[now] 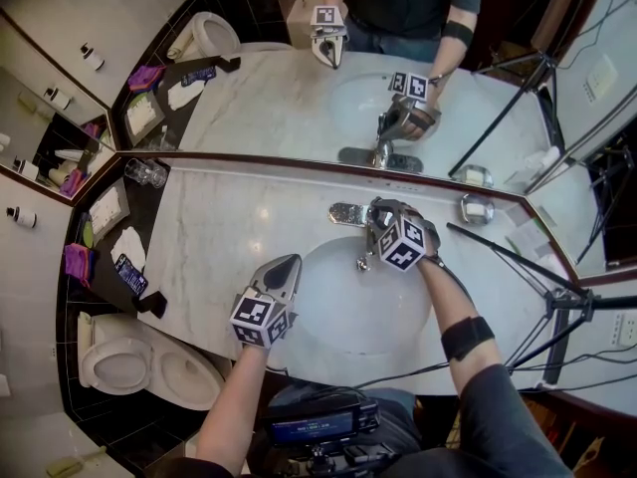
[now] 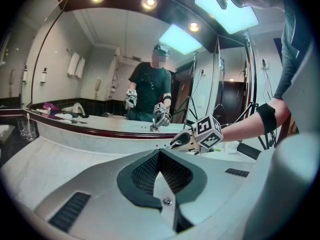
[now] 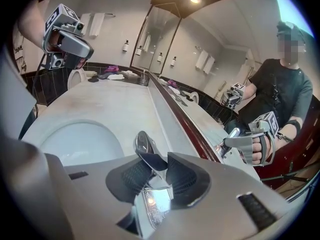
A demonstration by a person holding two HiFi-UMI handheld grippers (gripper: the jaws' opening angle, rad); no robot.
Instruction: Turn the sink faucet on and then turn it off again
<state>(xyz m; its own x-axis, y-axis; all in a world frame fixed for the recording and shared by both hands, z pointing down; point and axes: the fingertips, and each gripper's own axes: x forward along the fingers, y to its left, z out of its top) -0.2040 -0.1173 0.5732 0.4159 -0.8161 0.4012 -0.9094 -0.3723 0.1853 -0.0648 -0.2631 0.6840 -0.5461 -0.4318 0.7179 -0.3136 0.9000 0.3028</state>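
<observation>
I am standing at a white counter [image 1: 229, 227] with a round sink [image 1: 338, 317] in it. I am holding a gripper in each hand.

My right gripper [image 1: 374, 217] is reaching down to the faucet [image 1: 364, 260] at the back of the sink, just in front of the mirror [image 1: 279, 98]. Its two fingers are squeezing the shiny handle [image 1: 344, 213], one on each side. In the right gripper view the black pads [image 3: 127, 174] are pressing on the handle [image 3: 144, 145], and its rounded end is sticking out past them. The fingers are sitting about half way apart with the handle filling the gap. No water is showing in the sink [image 3: 75, 139].

My left gripper [image 1: 290, 265] is hanging over the counter at the left edge of the sink, well apart from the faucet. Its fingers are pressed tight together and are holding nothing. In the left gripper view the tips [image 2: 159, 153] are meeting in a point, and my right gripper [image 2: 176, 143] is showing just past them.

A glass [image 1: 146, 172] is standing at the far left corner of the counter. A toilet [image 1: 139, 361] is sitting down on my left.
</observation>
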